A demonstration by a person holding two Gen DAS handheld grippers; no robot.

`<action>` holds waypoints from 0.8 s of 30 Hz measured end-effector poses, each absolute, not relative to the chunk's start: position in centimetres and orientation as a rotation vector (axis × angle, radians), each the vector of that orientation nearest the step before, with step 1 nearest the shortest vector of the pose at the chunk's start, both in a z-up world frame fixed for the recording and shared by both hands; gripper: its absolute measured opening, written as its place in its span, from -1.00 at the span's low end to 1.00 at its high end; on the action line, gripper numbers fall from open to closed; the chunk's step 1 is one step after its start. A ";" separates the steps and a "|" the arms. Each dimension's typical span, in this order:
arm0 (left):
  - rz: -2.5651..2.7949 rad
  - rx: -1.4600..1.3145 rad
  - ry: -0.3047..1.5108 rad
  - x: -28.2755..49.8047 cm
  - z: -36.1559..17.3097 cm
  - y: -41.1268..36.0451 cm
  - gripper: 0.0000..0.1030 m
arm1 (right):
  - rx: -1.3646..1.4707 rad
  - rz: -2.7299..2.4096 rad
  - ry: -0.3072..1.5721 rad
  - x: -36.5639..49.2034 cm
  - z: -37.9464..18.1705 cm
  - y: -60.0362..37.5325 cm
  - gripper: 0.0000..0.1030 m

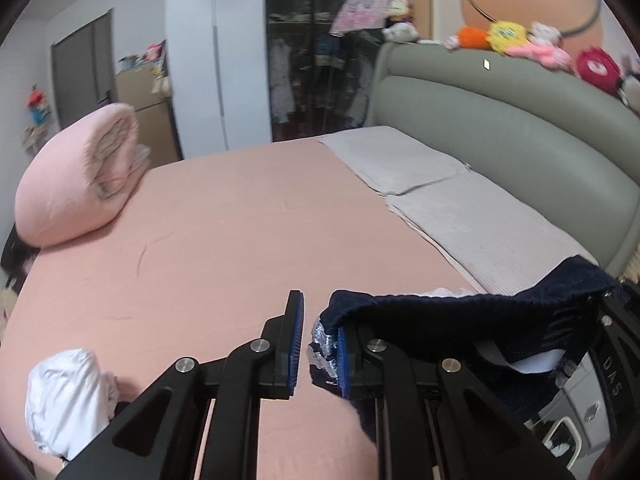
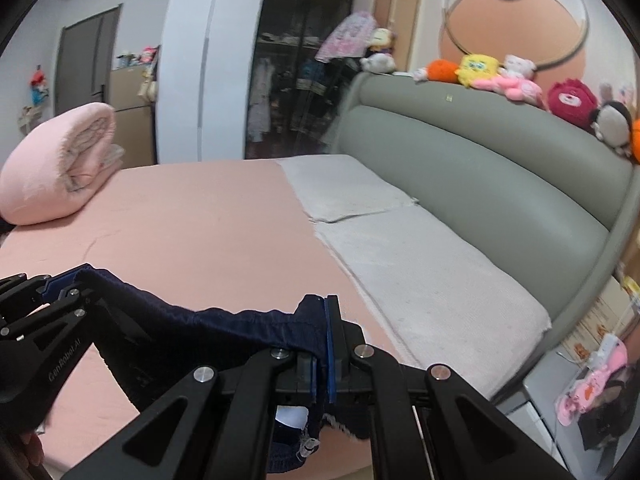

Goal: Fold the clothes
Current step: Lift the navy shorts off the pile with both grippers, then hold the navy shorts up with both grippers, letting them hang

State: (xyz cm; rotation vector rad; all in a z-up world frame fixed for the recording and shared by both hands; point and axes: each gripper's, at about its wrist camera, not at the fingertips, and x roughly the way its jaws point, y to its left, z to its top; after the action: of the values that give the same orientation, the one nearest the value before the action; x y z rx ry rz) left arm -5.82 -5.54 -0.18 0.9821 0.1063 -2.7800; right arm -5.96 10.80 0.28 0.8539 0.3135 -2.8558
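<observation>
A dark navy garment hangs stretched between my two grippers above the pink bed sheet. My left gripper is shut on one corner of it; a shiny trimmed edge shows between the blue pads and the cloth drapes over the right finger. In the right wrist view my right gripper is shut on the other corner of the navy garment, with a white label showing underneath. There the left gripper sits at the far left, holding the top edge taut. The right gripper appears at the right edge of the left wrist view.
A crumpled white garment lies on the sheet near the bed's front left. A rolled pink quilt sits at the far left. Two grey pillow mats lie along the green headboard, which carries plush toys. A wardrobe stands behind.
</observation>
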 end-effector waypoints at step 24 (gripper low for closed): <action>-2.486 0.937 0.113 -2.8 -0.6 -19.9 -0.70 | 0.818 -2.648 0.372 -9.7 -1.2 -2.1 -0.90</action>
State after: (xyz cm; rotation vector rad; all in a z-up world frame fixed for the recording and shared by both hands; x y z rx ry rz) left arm -2.76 -19.91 -0.58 0.9366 0.1131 -2.4860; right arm -9.66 -2.06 -1.20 0.8178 0.3725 -2.6475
